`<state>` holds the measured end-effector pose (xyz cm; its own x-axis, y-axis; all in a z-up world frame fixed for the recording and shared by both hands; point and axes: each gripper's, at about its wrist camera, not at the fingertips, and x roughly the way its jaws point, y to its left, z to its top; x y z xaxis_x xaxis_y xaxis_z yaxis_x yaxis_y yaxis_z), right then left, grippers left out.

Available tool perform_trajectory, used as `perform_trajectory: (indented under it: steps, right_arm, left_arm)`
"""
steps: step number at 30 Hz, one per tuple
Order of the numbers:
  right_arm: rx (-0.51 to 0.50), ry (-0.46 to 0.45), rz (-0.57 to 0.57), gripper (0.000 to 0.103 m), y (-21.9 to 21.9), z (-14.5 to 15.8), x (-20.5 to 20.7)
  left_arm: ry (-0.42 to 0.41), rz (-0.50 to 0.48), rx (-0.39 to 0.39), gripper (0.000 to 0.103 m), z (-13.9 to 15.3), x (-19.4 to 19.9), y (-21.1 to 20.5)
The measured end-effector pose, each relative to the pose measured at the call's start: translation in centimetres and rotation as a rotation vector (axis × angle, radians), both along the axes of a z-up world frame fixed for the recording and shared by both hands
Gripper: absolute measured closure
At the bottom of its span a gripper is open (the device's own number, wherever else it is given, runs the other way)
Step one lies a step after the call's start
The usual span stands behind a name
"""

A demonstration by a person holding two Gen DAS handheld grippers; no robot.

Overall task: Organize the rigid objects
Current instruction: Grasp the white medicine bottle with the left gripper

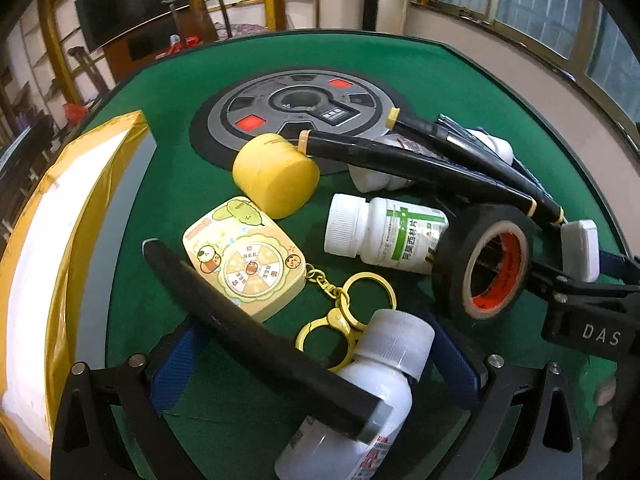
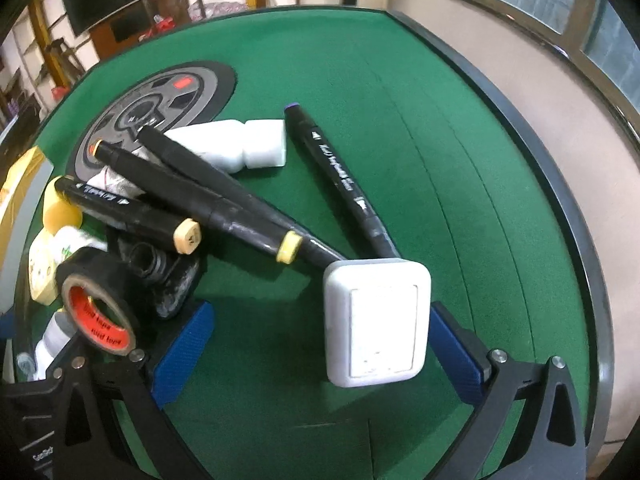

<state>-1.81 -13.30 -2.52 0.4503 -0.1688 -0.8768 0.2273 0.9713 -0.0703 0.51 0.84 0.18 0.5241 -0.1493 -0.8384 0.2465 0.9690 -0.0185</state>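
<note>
Your left gripper (image 1: 316,376) stands with jaws wide over a white bottle (image 1: 360,396) and black bar (image 1: 256,332), gripping neither. Your right gripper (image 2: 320,348) is also wide; the white switch (image 2: 376,324) lies between its pads on the bench (image 2: 400,120), touching the right pad.

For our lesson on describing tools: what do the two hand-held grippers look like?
Each gripper, left and right, has a black angular frame with triangular cut-outs and silver bolts, and two fingers with blue ribbed pads. White letters "DAS" mark the right gripper's body.
</note>
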Motion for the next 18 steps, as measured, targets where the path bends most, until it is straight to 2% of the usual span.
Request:
perform_trajectory:
  steps: [1, 2, 4, 5, 7, 8, 9, 10, 11, 13, 15, 18]
  right_arm:
    - [-0.006, 0.007, 0.010, 0.000, 0.1, 0.1, -0.2]
    - [-0.034, 0.014, 0.001, 0.000, 0.2, 0.3, -0.9]
    - [-0.070, -0.014, 0.005, 0.000, 0.4, 0.8, -2.2]
    - [-0.086, -0.041, 0.009, 0.000, 0.4, 1.5, -3.1]
    - [-0.108, -0.122, 0.013, 0.000, 0.3, 3.3, -5.0]
    - [-0.122, -0.226, 0.004, 0.000, 0.0, 5.2, -6.7]
    - [-0.133, -0.326, -0.004, 0.000, 0.0, 6.7, -8.1]
    - [-0.141, -0.384, -0.010, 0.000, 0.0, 7.5, -8.8]
    - [-0.147, -0.484, -0.025, 0.000, -0.1, 8.7, -9.9]
    - [-0.113, -0.545, -0.011, 0.000, -0.5, 9.1, -9.8]
    - [-0.087, -0.496, -0.026, 0.000, -0.9, 8.6, -8.0]
    - [0.040, -0.443, -0.043, 0.000, -2.8, 6.4, -6.5]
  left_arm:
    - [-0.014, -0.013, -0.022, 0.026, 0.4, -0.5, 0.3]
    - [-0.018, -0.029, -0.063, 0.036, 0.9, -1.0, 0.8]
    - [-0.038, -0.051, -0.187, 0.035, 2.8, -2.4, 2.5]
    - [-0.082, -0.046, -0.218, 0.035, 4.0, -3.3, 3.4]
    - [-0.256, -0.022, -0.206, 0.030, 7.5, -5.7, 5.1]
    - [-0.345, -0.016, -0.194, 0.012, 9.1, -6.9, 5.8]
    - [-0.443, 0.001, -0.176, 0.000, 10.6, -8.1, 6.4]
    - [-0.534, 0.032, -0.159, 0.000, 11.6, -9.3, 6.9]
    - [-0.566, 0.042, -0.148, 0.000, 12.1, -9.9, 7.1]
    - [-0.454, 0.029, -0.102, 0.000, 11.9, -8.9, 6.6]
    - [-0.375, 0.028, -0.066, 0.000, 10.5, -8.3, 5.8]
    - [-0.267, -0.028, -0.033, 0.001, 8.5, -7.6, 4.2]
